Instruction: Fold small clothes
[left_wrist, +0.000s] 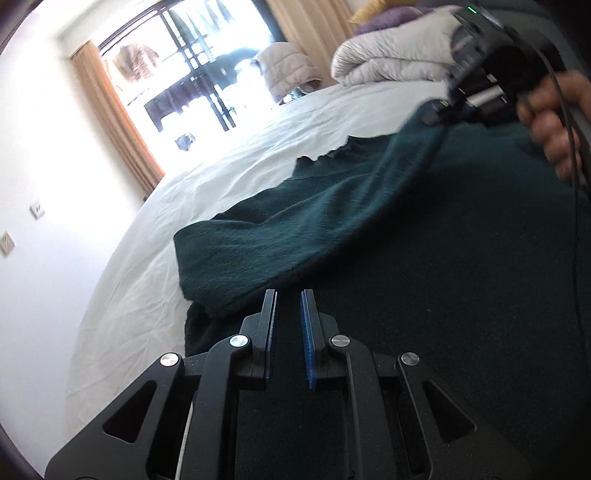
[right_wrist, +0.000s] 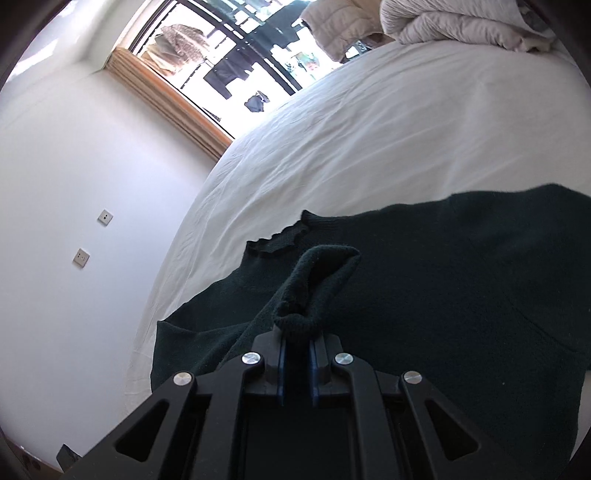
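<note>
Right gripper grips 1 sweater's cuff.

bare white sheet lies open beyond the sweater — only the bunched duvet blocks the far end; wall bounds the left.
</note>
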